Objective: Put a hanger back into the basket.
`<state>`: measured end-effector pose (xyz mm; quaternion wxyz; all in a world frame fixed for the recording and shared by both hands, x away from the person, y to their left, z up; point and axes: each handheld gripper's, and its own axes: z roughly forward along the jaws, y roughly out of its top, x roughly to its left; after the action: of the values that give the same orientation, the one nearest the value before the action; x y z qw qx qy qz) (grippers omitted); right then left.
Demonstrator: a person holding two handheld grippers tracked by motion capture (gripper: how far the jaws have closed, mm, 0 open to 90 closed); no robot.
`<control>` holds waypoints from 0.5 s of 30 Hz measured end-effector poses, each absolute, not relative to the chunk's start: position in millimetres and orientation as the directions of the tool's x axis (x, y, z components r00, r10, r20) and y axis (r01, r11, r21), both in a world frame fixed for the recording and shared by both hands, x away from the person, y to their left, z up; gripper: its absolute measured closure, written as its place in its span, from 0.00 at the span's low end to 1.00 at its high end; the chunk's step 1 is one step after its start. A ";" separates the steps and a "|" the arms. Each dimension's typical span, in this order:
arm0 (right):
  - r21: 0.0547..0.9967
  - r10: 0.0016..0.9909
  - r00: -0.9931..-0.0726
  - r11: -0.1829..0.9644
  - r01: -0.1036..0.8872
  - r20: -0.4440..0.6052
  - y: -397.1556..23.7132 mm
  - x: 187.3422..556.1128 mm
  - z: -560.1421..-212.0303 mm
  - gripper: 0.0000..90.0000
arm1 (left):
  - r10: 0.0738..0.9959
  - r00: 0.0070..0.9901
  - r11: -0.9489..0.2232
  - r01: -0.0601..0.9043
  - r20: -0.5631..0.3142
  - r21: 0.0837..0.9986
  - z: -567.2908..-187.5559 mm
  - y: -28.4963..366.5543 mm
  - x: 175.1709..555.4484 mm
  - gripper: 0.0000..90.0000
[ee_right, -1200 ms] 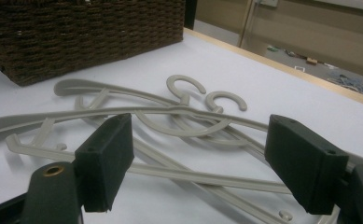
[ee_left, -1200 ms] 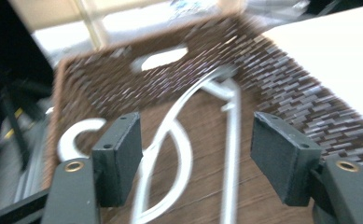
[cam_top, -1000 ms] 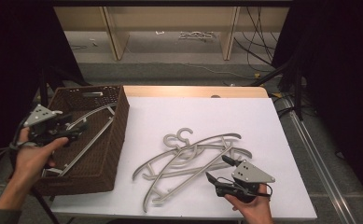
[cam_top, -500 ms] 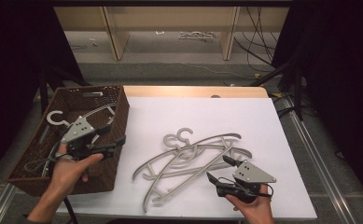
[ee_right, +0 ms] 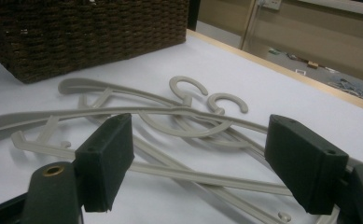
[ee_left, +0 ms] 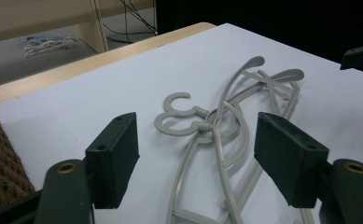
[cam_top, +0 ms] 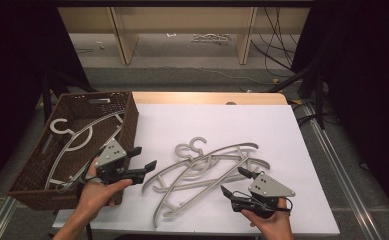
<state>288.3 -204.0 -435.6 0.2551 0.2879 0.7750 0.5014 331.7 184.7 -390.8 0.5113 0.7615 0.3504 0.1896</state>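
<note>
While both grippers stand wide and empty, the grey plastic hangers [cam_top: 207, 167] lie tangled at frame centre on the white table [cam_top: 282, 130], with 1 hanger [cam_top: 77, 137] in the wicker basket [cam_top: 124, 112] at left. The left gripper [cam_top: 144, 157], likely next, should pinch 1 hanger's neck and lift slowly to untangle it. The right gripper [cam_top: 234, 182] waits lower right. No writing is legible.

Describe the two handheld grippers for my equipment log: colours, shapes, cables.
The left gripper and right gripper match: black bodies, each topped by a grey three-cornered plate, with two blocky black jaws with brass-coloured pivot holes. A thin black cable loops at the right one. No sleeves are visible on the forearms.
</note>
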 end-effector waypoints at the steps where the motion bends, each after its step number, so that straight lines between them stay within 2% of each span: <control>1: 0.922 0.702 -0.704 0.335 0.194 -0.107 -204.2 288.0 -435.3 0.28 | 0.732 0.678 -0.230 0.347 -0.073 0.909 -392.0 183.9 330.8 0.34; 15: 0.930 0.705 -0.703 0.312 0.193 -0.090 -206.6 289.9 -437.3 0.28 | 0.683 0.728 -0.262 0.325 -0.063 0.909 -403.4 160.7 328.4 0.29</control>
<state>289.9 -206.6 -437.3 0.2515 0.2918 0.7698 0.5089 328.4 160.7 -403.4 0.5130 0.7751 0.3252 0.1743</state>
